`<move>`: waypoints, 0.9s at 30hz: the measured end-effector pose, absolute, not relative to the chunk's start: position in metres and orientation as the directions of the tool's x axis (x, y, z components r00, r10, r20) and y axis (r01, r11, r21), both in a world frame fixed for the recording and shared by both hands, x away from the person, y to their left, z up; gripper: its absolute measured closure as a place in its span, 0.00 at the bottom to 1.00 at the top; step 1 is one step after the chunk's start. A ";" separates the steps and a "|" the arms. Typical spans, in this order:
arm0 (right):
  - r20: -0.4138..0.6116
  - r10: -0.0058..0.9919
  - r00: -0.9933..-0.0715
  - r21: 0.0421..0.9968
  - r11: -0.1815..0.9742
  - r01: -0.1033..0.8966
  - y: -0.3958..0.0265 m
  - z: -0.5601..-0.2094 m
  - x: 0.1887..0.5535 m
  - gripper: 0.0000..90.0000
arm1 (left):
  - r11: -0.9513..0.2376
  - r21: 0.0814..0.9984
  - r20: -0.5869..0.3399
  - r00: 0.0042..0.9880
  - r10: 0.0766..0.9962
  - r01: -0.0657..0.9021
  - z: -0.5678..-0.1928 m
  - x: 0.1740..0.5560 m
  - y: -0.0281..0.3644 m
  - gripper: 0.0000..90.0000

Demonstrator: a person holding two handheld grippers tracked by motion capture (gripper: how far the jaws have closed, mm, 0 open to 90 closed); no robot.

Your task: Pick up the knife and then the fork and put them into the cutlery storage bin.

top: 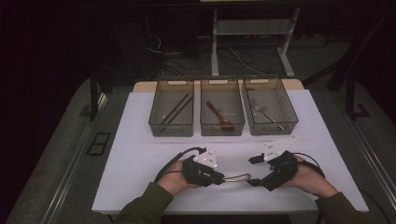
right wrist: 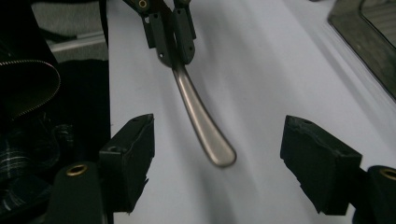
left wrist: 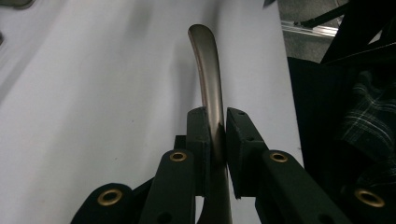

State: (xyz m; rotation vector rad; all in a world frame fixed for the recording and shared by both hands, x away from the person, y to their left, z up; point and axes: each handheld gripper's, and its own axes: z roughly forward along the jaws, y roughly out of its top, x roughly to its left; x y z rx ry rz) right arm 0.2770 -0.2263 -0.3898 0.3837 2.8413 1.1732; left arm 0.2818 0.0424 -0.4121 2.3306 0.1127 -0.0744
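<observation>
Your left gripper (top: 219, 178) has its jaws clamped on a metal utensil handle (left wrist: 208, 79), which sticks out ahead of them over the white desk (top: 140, 154), its rounded end free. Farther right, your right gripper (top: 254, 171) holds its jaws wide apart, the handle's tip lying between them and touching neither. Beyond stand three mesh bins (top: 222, 128).

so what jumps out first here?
The metal handle held above the white table, clamped in the left tool, its free end between the open jaws of the right tool. Behind sit three bins, holding chopsticks, a spoon and a fork.
</observation>
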 end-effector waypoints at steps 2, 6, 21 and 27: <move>0.042 0.215 -0.976 0.682 0.708 0.185 -0.216 -0.390 0.279 0.30 | -0.693 0.716 -0.077 0.996 0.047 0.088 -0.410 0.281 0.041 0.88; 0.030 0.152 -0.988 0.657 0.742 0.135 -0.199 -0.393 0.282 0.36 | -0.697 0.712 -0.075 0.996 0.040 0.082 -0.409 0.280 0.037 0.88; 0.029 0.019 -0.999 0.555 0.831 0.032 -0.155 -0.410 0.279 0.71 | -0.702 0.711 -0.047 0.999 0.007 0.039 -0.404 0.277 0.030 0.88; 0.008 -0.013 -1.000 0.535 0.845 -0.006 -0.152 -0.412 0.276 0.81 | -0.699 0.715 -0.044 0.999 -0.006 0.027 -0.402 0.276 0.028 0.88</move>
